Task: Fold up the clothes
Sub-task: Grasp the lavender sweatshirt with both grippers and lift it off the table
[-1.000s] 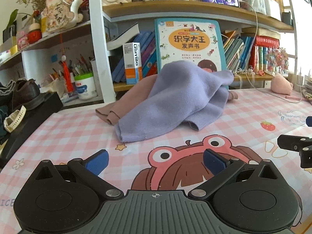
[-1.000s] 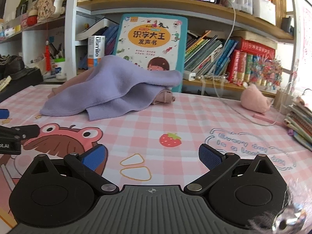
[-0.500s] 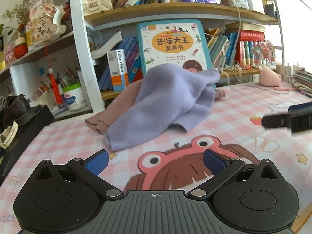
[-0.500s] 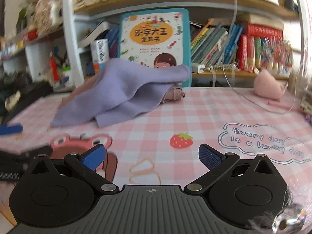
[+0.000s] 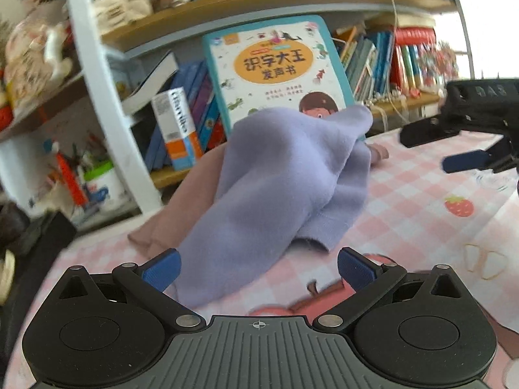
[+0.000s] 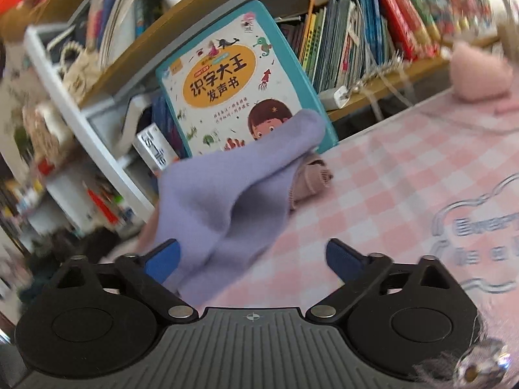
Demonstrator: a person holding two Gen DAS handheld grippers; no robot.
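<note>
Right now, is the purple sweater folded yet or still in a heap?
Still a heap: the purple sweater lies crumpled over a pink garment, unfolded.

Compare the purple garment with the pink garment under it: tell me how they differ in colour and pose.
The purple garment is lavender, the pink garment dusty pink. The purple garment lies on top, humped up against the picture book; the pink garment lies beneath, showing only at the sides. The purple garment's near edge reaches toward the left gripper; the pink garment's stops farther back. Both lie unfolded on the checked tablecloth.
</note>
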